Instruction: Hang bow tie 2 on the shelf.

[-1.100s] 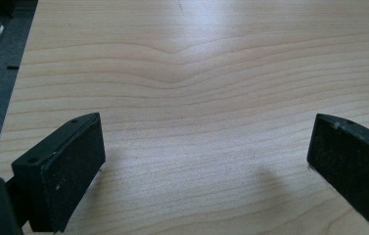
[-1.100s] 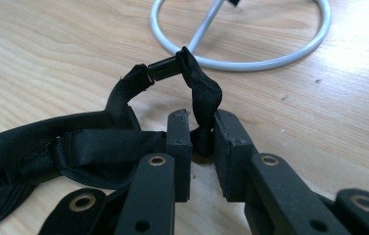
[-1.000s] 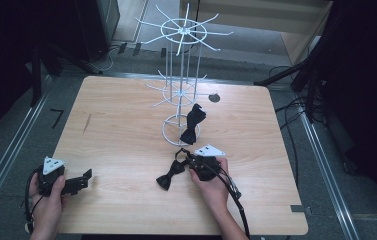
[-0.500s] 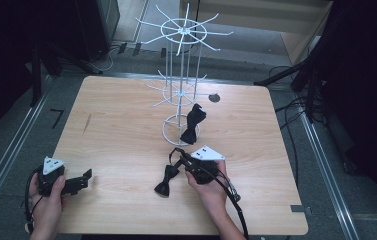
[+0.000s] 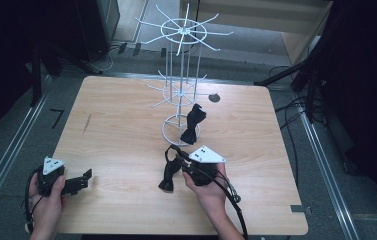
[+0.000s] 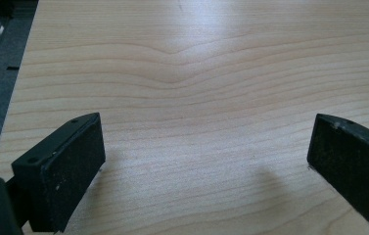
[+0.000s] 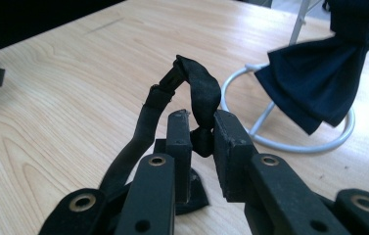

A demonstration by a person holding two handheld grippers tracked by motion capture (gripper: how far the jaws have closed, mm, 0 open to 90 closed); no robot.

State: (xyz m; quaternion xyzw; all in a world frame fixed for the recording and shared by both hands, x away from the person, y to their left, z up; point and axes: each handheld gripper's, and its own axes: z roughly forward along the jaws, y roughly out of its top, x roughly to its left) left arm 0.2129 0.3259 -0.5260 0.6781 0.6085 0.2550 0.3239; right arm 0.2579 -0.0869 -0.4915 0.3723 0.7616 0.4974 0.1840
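Black bow tie (image 5: 168,173) now hanging upright, clamped in right tongs (image 5: 178,164), left tongs (image 5: 83,179) unmoved, apart

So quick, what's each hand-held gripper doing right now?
Left hand-held gripper: open, empty.
Right hand-held gripper: shut on a bow tie.

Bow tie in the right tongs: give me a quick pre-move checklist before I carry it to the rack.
1. Right tongs shut on the bow tie: ok.
2. Grip on the strap near the knot, not a wing: ok.
3. Bow tie fully off the table: cannot tell.
4. Left tongs open, nothing between them: ok.
5. Rack upright, upper arms free: ok.
6. Hung bow tie sits close to the path: not ok.
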